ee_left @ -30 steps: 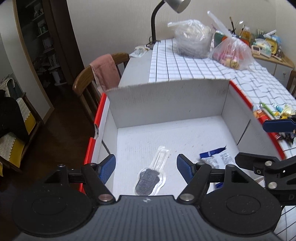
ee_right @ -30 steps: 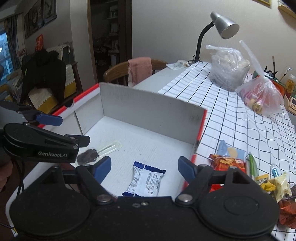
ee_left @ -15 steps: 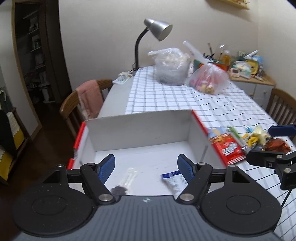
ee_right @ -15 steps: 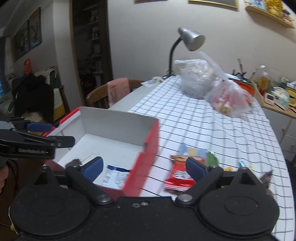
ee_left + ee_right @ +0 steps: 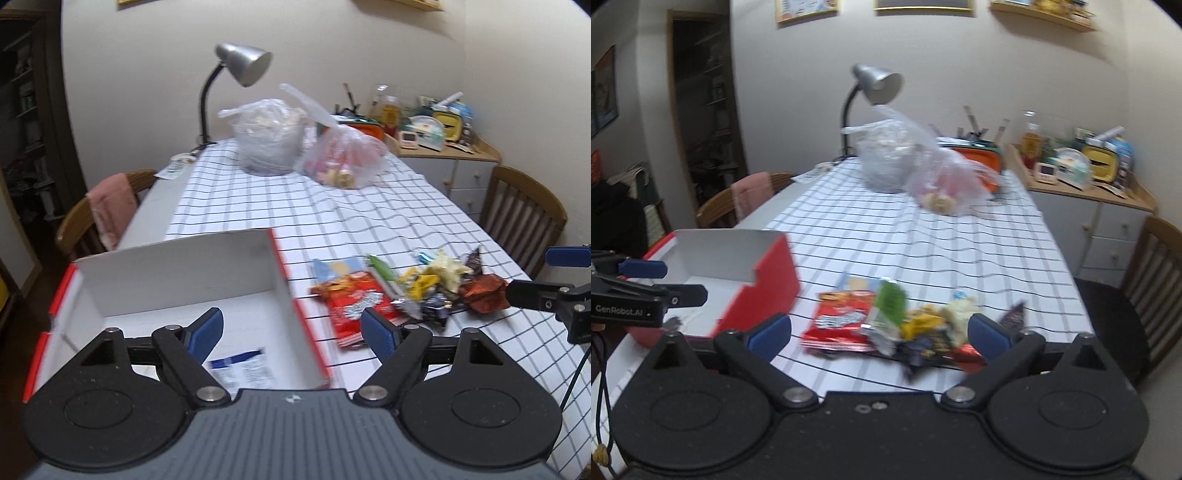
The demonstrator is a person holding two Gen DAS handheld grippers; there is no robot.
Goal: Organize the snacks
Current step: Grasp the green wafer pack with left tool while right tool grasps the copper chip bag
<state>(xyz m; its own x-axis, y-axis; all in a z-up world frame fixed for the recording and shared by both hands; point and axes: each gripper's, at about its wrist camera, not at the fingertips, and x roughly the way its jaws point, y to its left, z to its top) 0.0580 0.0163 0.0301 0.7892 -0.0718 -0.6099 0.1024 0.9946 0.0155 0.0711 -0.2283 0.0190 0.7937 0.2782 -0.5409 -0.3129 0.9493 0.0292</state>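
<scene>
- The left gripper (image 5: 293, 330) has just been opened wider; nothing is held.
- The right gripper (image 5: 879, 336) has just been spread fully, empty.
- A blue-and-white wrapped snack (image 5: 242, 369) is seen inside the red-sided white cardboard box (image 5: 177, 266).
- The heap of loose crinkled snack packets (image 5: 905, 325) is left on the black-checked white tablecloth (image 5: 905, 243) beside the box.

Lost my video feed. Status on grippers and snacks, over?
Both hand-held grippers, left and right, open, empty, jaws just widened. Snack pile loose beside red box. Path clear.

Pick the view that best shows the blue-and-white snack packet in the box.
Left wrist: the blue-and-white snack packet lies blurred on the floor of the red-sided white cardboard box. In the right wrist view, the box wall hides it.
</scene>
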